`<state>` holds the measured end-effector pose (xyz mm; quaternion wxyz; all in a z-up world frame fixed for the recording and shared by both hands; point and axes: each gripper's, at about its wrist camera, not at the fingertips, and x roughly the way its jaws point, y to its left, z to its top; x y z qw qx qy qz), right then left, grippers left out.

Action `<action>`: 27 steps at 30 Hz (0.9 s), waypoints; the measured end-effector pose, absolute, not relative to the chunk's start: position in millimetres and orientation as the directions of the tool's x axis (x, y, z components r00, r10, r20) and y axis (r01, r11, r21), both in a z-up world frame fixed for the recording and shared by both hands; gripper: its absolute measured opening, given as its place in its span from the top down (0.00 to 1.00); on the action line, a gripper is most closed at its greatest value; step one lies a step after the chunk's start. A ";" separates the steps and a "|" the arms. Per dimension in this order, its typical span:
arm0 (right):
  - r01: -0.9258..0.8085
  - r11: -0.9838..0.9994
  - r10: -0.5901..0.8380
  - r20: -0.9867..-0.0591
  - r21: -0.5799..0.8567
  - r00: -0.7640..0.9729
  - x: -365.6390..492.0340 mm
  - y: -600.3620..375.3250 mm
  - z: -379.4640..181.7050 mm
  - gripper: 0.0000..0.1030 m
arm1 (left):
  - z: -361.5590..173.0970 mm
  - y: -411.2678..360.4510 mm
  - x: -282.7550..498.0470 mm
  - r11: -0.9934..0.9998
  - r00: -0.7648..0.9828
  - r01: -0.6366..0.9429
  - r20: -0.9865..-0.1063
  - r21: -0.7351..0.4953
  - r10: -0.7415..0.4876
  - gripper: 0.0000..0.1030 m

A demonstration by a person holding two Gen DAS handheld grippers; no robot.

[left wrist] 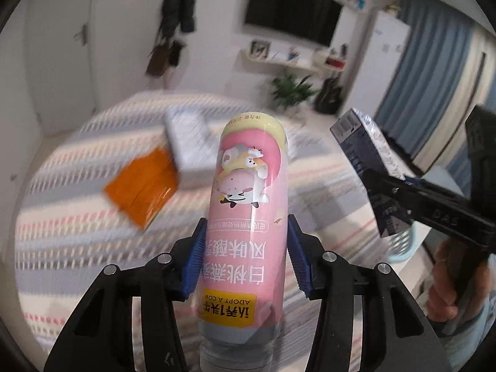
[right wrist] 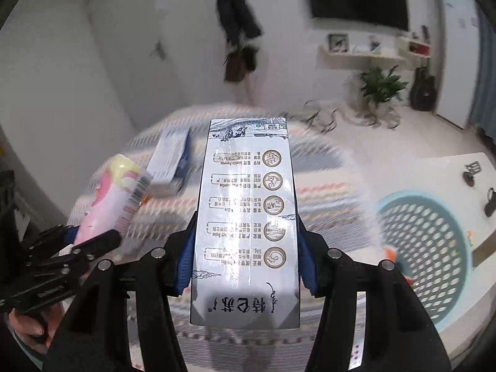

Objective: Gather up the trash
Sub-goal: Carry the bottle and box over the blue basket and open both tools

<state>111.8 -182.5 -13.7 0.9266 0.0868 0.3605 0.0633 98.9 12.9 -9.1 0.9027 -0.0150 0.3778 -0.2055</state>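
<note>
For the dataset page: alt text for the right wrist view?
The right gripper clamps a grey milk carton above a striped bed. A light blue basket sits lower right; the left gripper holds a pink bottle.

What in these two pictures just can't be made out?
- Left view: bottle cap cut off by the bottom edge.
- Left view: orange packet print, motion-blurred.
- Right view: basket contents, hidden by the gripper arm.
- Right view: carton small print, too tiny.

Pink-and-yellow bottle, silver-grey carton, orange packet, turquoise perforated basket
</note>
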 end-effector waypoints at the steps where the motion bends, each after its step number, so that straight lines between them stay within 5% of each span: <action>1: -0.033 0.978 0.160 -0.645 0.205 0.747 109.2 -192.4 -8.3 0.50 | -2.5 5.7 99.8 0.908 0.635 0.378 -0.662 -0.182 -0.398 0.54; 10: 0.211 0.957 -0.045 -0.612 0.201 0.790 91.8 -301.1 3.0 0.50 | 27.6 -106.0 111.6 0.817 0.591 0.552 -0.612 -0.169 -0.526 0.54; 27: 0.456 0.849 -0.105 -0.760 0.267 0.641 92.7 -416.5 -95.5 0.50 | -46.0 -242.9 145.8 0.717 0.380 0.655 -0.716 -0.239 -0.586 0.55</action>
